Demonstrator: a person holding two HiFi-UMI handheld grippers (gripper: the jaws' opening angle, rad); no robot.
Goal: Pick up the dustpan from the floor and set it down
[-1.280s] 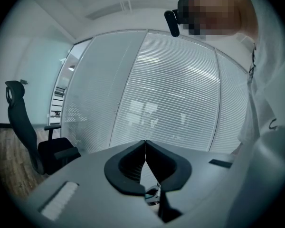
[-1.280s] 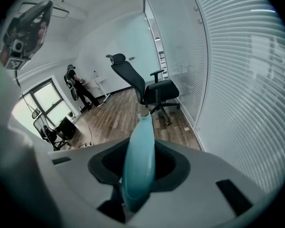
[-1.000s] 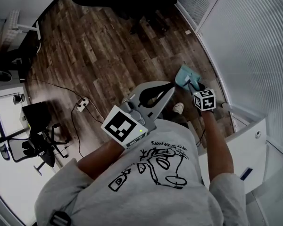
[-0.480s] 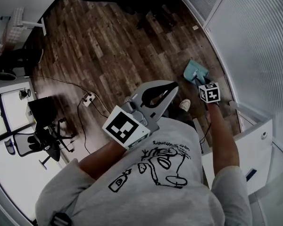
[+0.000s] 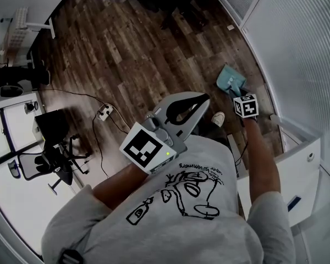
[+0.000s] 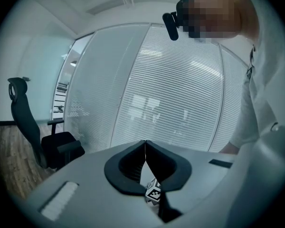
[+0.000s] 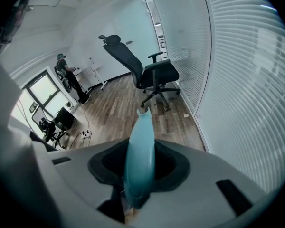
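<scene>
Plainly, the right gripper (image 5: 235, 94) has its jaws partly closed and pressed on the dustpan (image 5: 229, 79), which it holds at the near end. The pan reaches out past the jaws over the wooden floor (image 5: 126, 54), close beside the glass wall (image 5: 297, 48) with its blinds. Whether the pan touches the boards cannot be told. The left gripper (image 5: 205, 99) is held up in front of the person's chest, its jaws together with nothing between them. The right gripper view shows the grip itself: both pads of the right gripper (image 7: 140, 161) bear on the dustpan (image 7: 140, 146), seen there as a narrow, smooth shape running to a notched tip, with an office chair (image 7: 149, 72) beyond. The head view alone shows the pan's broader scoop, a shoe (image 5: 218, 118) and a power strip (image 5: 105, 112). The left gripper view shows the meeting jaws of the left gripper (image 6: 145, 145) against the blinds. The dustpan is pale teal plastic.
</scene>
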